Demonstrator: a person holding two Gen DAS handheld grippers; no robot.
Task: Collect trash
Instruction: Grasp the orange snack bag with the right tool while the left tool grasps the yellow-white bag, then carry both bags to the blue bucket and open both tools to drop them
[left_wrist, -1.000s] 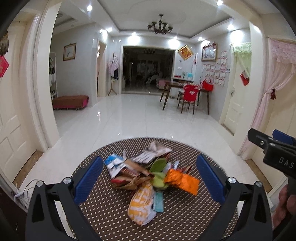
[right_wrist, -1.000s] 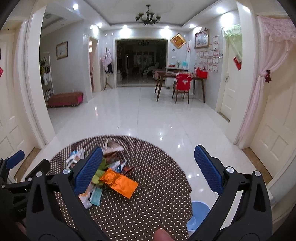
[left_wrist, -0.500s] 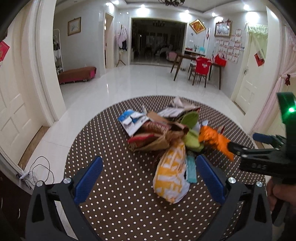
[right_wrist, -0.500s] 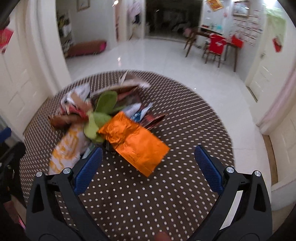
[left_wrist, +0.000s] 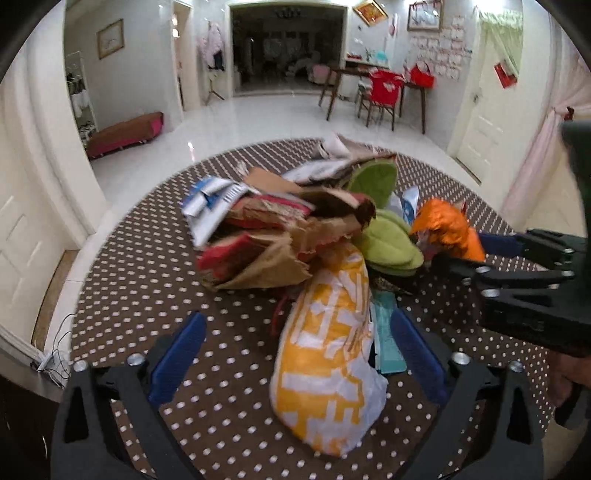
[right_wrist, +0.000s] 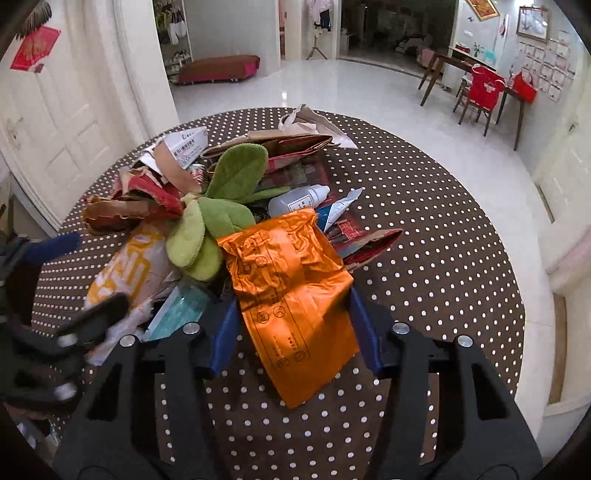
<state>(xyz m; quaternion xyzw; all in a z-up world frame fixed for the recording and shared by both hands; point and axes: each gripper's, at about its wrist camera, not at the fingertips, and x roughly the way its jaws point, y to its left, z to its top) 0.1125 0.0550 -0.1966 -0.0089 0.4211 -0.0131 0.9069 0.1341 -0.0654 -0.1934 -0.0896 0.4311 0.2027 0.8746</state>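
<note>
A heap of trash lies on a round brown polka-dot table (left_wrist: 140, 280). My left gripper (left_wrist: 295, 350) is open, its blue fingers on either side of a yellow-and-white plastic bag (left_wrist: 325, 354). My right gripper (right_wrist: 293, 325) has its fingers close on both sides of an orange foil wrapper (right_wrist: 291, 280), partly closed around it; the wrapper still rests on the table (right_wrist: 443, 258). The right gripper also shows in the left wrist view (left_wrist: 461, 254) at the orange wrapper (left_wrist: 447, 229). Green felt leaves (right_wrist: 221, 206), torn brown paper (left_wrist: 273, 254) and a small white bottle (right_wrist: 299, 199) lie in the heap.
Beyond the table is a glossy white floor, with a dark table and red chair (left_wrist: 384, 92) at the back right and a low red bench (left_wrist: 125, 133) at the back left. White doors stand on both sides. Cables (left_wrist: 55, 350) lie on the floor at left.
Both grippers have dropped down and forward onto the heap. The right gripper's fingers have narrowed around the orange wrapper. The left gripper now straddles the yellow bag.
</note>
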